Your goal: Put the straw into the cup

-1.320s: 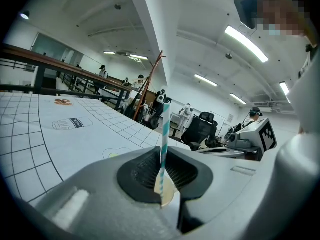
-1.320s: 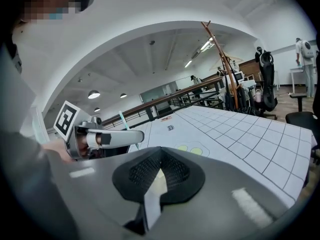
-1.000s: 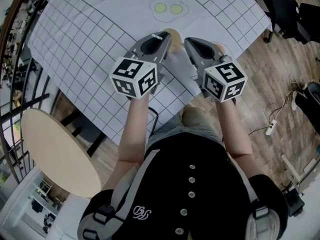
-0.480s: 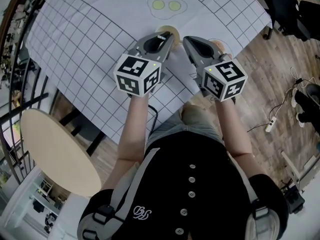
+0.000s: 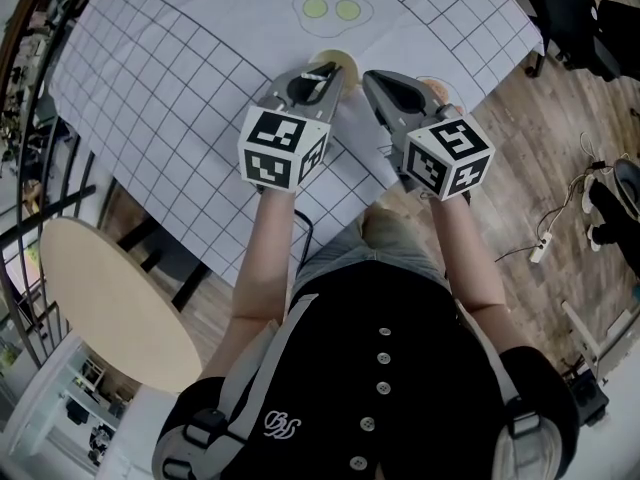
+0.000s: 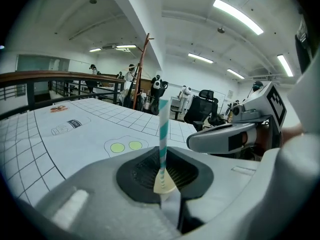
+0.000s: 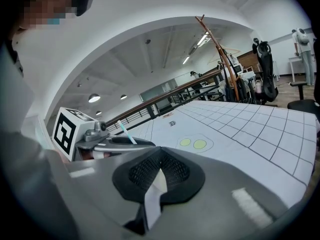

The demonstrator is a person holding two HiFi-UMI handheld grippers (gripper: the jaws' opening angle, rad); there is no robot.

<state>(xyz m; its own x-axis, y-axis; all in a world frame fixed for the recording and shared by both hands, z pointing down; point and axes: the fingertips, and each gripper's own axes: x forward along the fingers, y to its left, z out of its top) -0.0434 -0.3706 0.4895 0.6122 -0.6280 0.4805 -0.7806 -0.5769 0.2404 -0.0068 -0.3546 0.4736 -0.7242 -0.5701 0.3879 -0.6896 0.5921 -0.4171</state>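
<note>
**A:** Entry: since the earlier look, the left gripper has rolled a little. Its marker cube now sits slightly nearer the right one. The right gripper has kept its place.

**B:** Logged. Surroundings, biggest first?

**A:** The table, covered by a white gridded sheet, fills the top of the head view. The person is at its near edge in a dark buttoned top. Both forearms are out with a gripper in each hand. The grippers are side by side over the sheet, not touching. Two yellow-green circles are printed on the sheet beyond them.

**B:** Cup?

**A:** A tan round rim shows just past the left gripper's tip. I take it for the cup. The gripper hides most of it.

**B:** Jaws?

**A:** Left: closed on the lower end of the straw, which is teal-and-white striped and rises up out of the jaws. In the right gripper view it leans. So the straw is held in the left gripper above the table, not in the cup. Right: jaws together, and I can make out nothing between them.
</note>
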